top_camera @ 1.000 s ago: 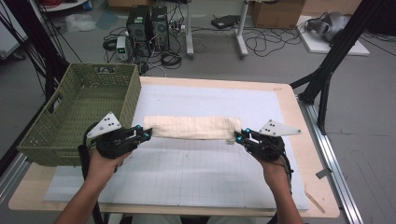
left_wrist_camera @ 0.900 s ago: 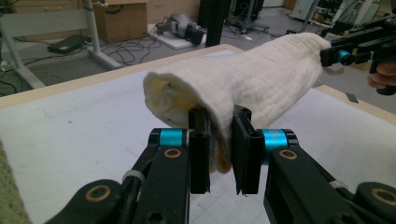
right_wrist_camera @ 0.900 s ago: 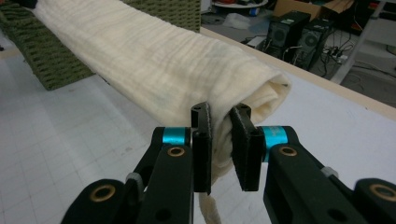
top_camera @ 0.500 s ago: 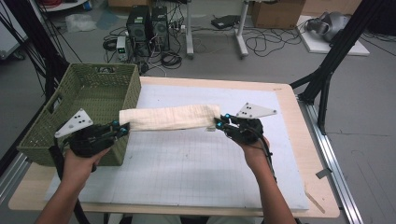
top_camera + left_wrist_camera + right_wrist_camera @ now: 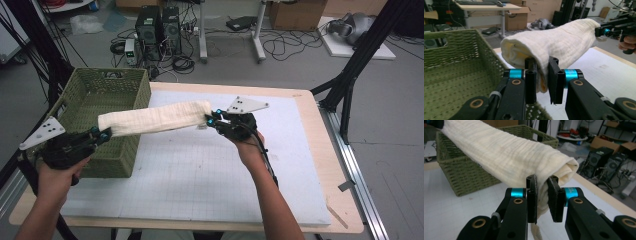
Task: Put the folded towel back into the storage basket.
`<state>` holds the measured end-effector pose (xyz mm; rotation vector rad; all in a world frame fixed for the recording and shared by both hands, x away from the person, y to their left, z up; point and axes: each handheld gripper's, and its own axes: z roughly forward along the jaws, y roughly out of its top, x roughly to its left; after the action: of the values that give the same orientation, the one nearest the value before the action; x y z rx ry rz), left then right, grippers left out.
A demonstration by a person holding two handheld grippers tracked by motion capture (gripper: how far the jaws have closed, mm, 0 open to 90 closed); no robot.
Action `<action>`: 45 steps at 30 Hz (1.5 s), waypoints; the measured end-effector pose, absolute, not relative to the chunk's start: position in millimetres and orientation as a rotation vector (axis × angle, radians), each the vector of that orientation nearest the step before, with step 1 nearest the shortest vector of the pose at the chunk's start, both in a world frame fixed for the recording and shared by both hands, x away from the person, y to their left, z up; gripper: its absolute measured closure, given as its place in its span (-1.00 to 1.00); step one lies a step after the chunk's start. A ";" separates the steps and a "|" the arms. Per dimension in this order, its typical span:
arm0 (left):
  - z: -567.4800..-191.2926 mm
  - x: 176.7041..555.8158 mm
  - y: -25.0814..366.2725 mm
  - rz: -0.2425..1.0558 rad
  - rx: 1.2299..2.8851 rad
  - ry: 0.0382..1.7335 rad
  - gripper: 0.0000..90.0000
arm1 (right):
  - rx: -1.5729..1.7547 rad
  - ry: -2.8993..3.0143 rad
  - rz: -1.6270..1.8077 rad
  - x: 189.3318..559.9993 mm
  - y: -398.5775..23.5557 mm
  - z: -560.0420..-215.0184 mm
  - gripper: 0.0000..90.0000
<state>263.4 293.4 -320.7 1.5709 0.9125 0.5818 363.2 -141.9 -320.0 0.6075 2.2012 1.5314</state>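
A rolled cream towel (image 5: 155, 117) hangs in the air between my two grippers, stretched from the basket's near corner to the mat's middle. My left gripper (image 5: 100, 135) is shut on the towel's left end (image 5: 541, 62), just over the near right corner of the green woven basket (image 5: 95, 95). My right gripper (image 5: 212, 121) is shut on the towel's right end (image 5: 544, 185), above the white gridded mat (image 5: 210, 170). In the left gripper view the right gripper (image 5: 605, 31) shows at the towel's far end.
The basket (image 5: 454, 75) stands at the table's left side, open at the top and empty inside. The wooden table rim (image 5: 330, 145) frames the mat. Beyond the table lie computer towers (image 5: 157, 25), cables and a black tripod leg (image 5: 350, 80).
Both grippers have carried the towel up off the mat and leftward, toward the basket. The left end now sits over the basket's near right corner.
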 end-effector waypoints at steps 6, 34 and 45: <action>-318.0 257.4 314.4 0.612 1.538 0.940 0.74 | 0.555 2.196 1.578 374.1 -116.8 -316.3 0.77; -327.1 231.0 399.4 0.743 1.429 1.115 0.74 | 0.456 2.269 1.611 433.9 16.5 -296.4 0.77; -334.9 226.5 416.4 0.781 1.419 1.164 0.74 | 0.465 2.296 1.569 453.2 63.1 -298.8 0.77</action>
<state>226.5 416.4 -334.9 1.4194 1.1644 0.7813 453.2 63.1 -298.8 0.4654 2.2956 1.5693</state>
